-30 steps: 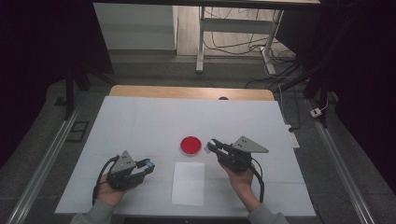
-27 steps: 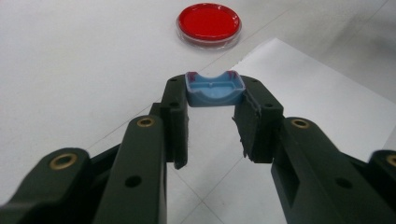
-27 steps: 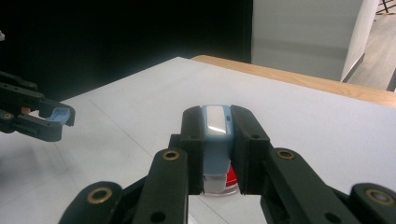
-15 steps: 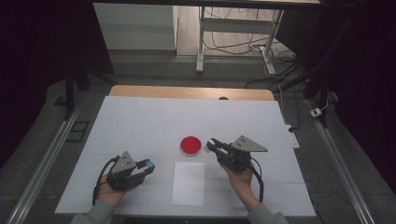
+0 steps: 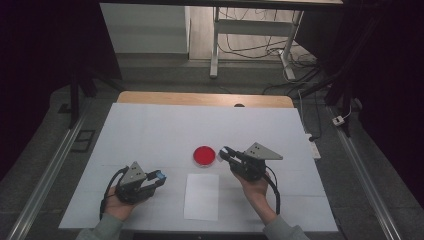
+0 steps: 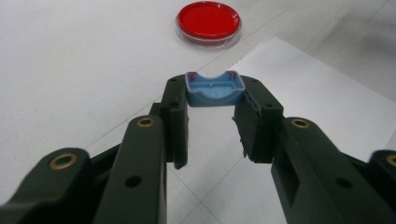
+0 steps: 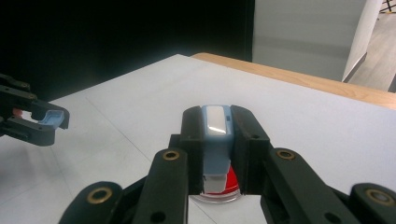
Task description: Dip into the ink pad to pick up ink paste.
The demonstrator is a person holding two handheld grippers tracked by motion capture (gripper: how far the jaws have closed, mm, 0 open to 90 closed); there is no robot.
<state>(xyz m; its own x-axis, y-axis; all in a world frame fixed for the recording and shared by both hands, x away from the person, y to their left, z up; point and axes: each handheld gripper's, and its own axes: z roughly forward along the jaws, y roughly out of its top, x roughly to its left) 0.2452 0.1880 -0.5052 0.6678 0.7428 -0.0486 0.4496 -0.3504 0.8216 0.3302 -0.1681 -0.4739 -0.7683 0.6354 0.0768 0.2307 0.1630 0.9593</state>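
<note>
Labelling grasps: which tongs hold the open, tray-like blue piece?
The left tongs. Their blue piece is a shallow open shell. The right tongs grip a closed blue block with a white top, just above the red dish.

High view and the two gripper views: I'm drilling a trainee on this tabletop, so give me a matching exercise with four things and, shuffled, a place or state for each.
Things:
1. red dish
2. white sheet
3. blue cap piece
4. grey-blue stamp body

Places or states:
A. clamped in the right gripper
B. flat on the table, near edge, between the hands
C. pinched at the tips of the left gripper
D. on the table just beyond the sheet

Pairs: 1-D, 2-B, 3-C, 4-A
</note>
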